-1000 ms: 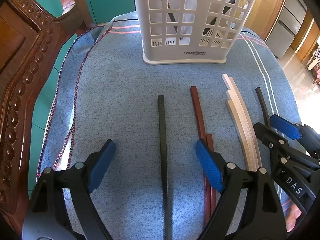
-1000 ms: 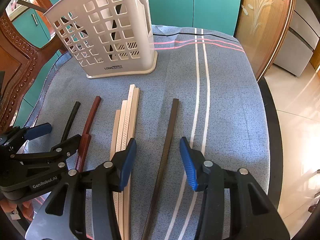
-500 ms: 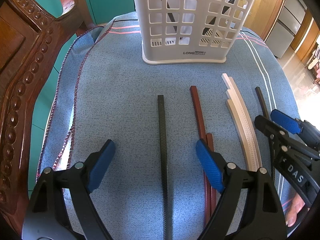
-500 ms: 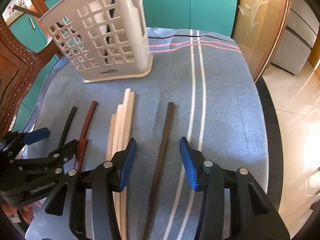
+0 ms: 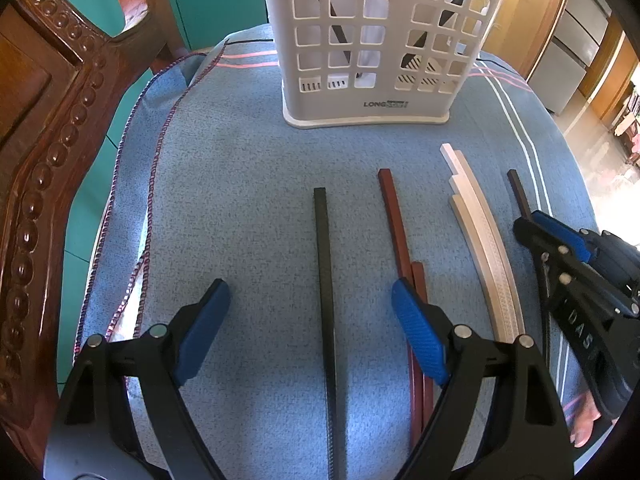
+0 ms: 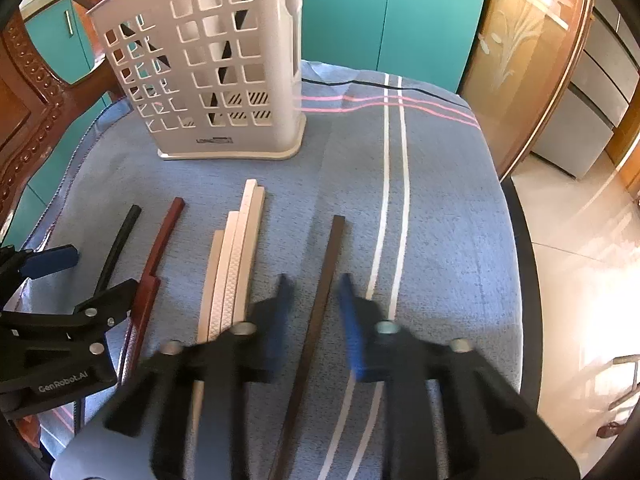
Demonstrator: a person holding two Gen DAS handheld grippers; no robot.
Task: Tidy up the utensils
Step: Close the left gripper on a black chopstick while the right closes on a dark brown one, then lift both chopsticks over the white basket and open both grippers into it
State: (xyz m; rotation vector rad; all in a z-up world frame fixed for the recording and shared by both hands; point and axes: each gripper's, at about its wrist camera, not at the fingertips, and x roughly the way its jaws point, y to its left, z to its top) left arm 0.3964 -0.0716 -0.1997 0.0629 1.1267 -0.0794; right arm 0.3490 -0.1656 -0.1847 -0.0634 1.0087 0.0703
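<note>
Closing in since the earlier frame, the right hand-held gripper (image 6: 311, 300) now stands narrow around the dark brown stick (image 6: 320, 300), pads blurred, contact unclear. The left hand-held gripper (image 5: 310, 312) stays wide over the black stick (image 5: 325, 280).

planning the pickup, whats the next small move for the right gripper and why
Probably finish closing, then lift. The right gripper has just been closing around the dark brown chopstick, which lies flat on the blue cloth; its blurred fingers do not visibly press it yet.
</note>
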